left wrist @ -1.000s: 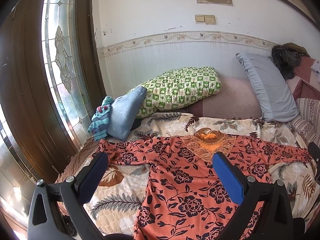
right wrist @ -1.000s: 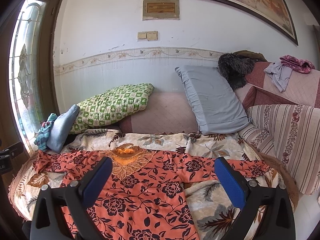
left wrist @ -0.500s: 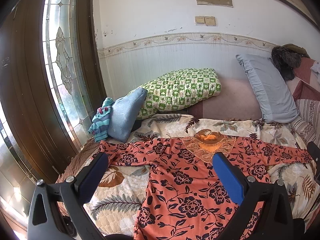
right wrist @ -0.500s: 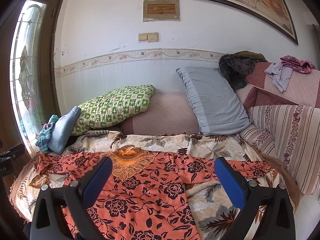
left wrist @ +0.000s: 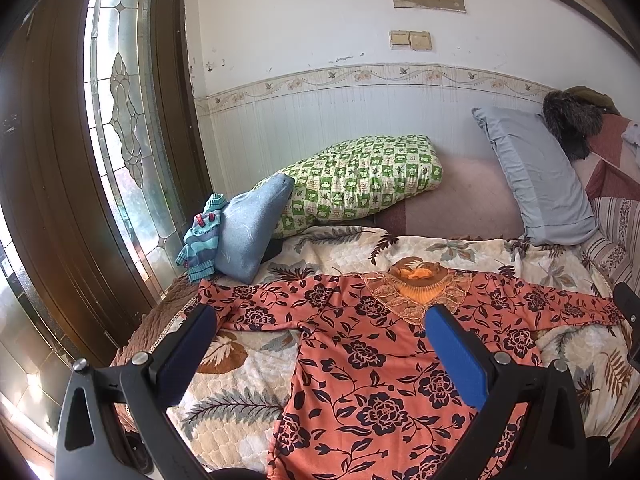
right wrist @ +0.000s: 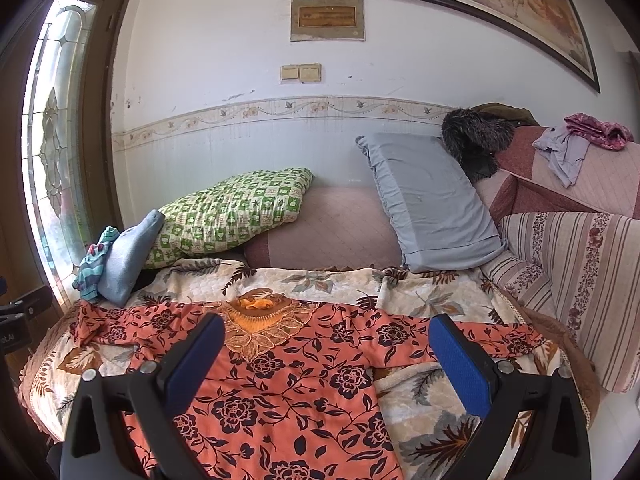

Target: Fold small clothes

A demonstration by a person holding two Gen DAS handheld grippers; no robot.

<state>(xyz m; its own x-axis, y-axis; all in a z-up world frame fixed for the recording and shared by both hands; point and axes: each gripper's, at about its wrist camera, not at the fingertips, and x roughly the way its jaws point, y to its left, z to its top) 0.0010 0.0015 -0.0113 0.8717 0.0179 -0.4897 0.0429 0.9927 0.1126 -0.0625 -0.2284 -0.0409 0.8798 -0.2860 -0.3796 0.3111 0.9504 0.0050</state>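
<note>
An orange top with dark flowers [left wrist: 360,344] lies spread flat on the bed, sleeves out to both sides, its embroidered neck toward the wall. It also shows in the right wrist view [right wrist: 296,368]. My left gripper [left wrist: 320,320] is open and empty, hovering above the garment's left half. My right gripper [right wrist: 326,328] is open and empty, above its chest and right sleeve. Neither touches the cloth.
A leaf-print quilt [left wrist: 240,380] covers the bed. A green checked pillow [left wrist: 360,176], a blue cushion [left wrist: 248,232], a striped knit item [left wrist: 200,240] and a grey pillow [right wrist: 432,208] lie along the wall. A glass door [left wrist: 120,120] stands at left, a striped sofa arm [right wrist: 580,280] at right.
Both cameras have risen or tilted slightly; the bed and garment sit a little lower in view. The garment has not moved and both grippers stay open.
</note>
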